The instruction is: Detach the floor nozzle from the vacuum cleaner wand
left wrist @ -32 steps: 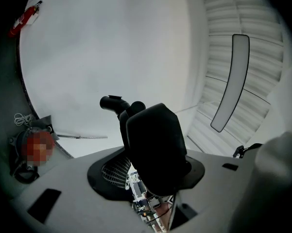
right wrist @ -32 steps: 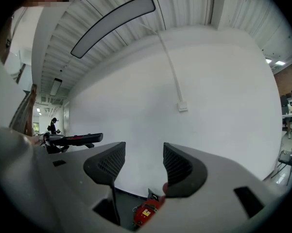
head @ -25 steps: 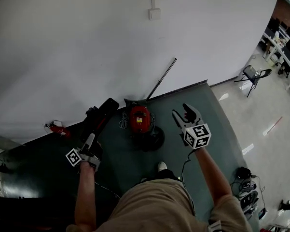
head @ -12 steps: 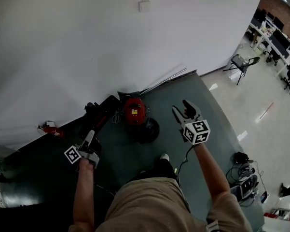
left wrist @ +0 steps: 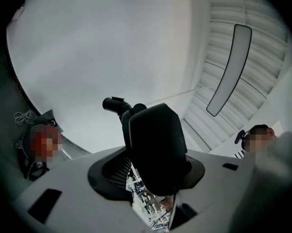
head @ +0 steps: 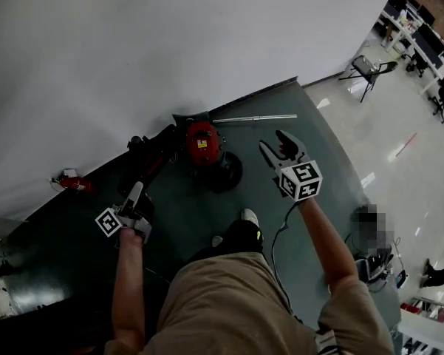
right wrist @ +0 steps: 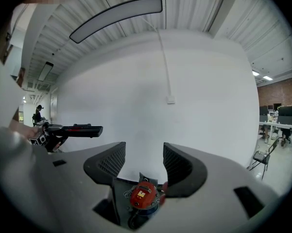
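Only the head view shows the thin silver wand (head: pixel 255 117); the left gripper (head: pixel 136 197) clamps the long black floor nozzle (head: pixel 156 157), the right gripper (head: pixel 281 151) gapes empty.

- In the left gripper view a black plastic vacuum part (left wrist: pixel 155 144) fills the left tool (left wrist: pixel 148 173) and covers one pad; which piece of the vacuum it is cannot be told.
- In that view the red round canister vacuum (left wrist: pixel 42 142) is blurred over.
- In the right gripper view the right tool (right wrist: pixel 144 165) hides the canister's base.
- In the head view the person's tan-clad body (head: pixel 236 302) covers the dark green floor mat (head: pixel 318 124) on the near side of the canister; the desks (head: pixel 428 39) far right of it are cut by the edge.
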Demonstrator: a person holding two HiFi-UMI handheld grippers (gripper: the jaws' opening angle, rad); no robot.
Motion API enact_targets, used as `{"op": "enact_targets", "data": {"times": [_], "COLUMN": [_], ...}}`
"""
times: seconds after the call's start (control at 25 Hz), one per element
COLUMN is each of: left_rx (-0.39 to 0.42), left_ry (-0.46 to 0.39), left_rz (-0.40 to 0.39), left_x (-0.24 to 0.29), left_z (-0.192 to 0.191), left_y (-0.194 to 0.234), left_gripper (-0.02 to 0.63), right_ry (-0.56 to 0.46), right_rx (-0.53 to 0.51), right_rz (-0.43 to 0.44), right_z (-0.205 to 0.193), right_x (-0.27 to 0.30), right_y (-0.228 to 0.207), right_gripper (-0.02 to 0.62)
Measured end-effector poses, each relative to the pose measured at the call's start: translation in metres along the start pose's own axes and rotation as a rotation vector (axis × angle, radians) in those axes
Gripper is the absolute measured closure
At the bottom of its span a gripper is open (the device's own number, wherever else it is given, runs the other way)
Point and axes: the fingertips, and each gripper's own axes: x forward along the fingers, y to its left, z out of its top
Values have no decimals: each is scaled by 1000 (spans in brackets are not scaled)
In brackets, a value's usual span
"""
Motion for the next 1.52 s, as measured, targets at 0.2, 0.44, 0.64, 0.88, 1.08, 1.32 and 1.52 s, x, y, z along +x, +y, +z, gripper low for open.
{"op": "enact_targets", "data": {"times": [0.2,0.44,0.64,0.88,1.08,1.32,1.52], "left_rx": [-9,-39,-54,-77,-95,-100,-110], "left_ry": [31,51,51,90,137,182,178], "left_rz": [28,70,79,114,139,129,118], "left_x": [20,73,81,104,126,144,159], "left_z": [-1,-28,-30,-57,-77,-95,-103], "left_y": [24,56,61,71,83,81,83], "left_gripper": [407,405,407,407,407,407,407], "right_ry": [44,104,160,203,221,214,215], "right_rx": [-8,-7,-31,-22,-9,-8,-8], "right_rz": [26,53,83,100,88,102,126], "right_z": [-15,-40,-52,-71,-80,-77,-73], "right_x": [26,48,66,73,73,76,73], "right_y": [-10,-56,-60,-91,-116,-119,-118], "right_gripper": [344,344,344,344,344,344,344]}}
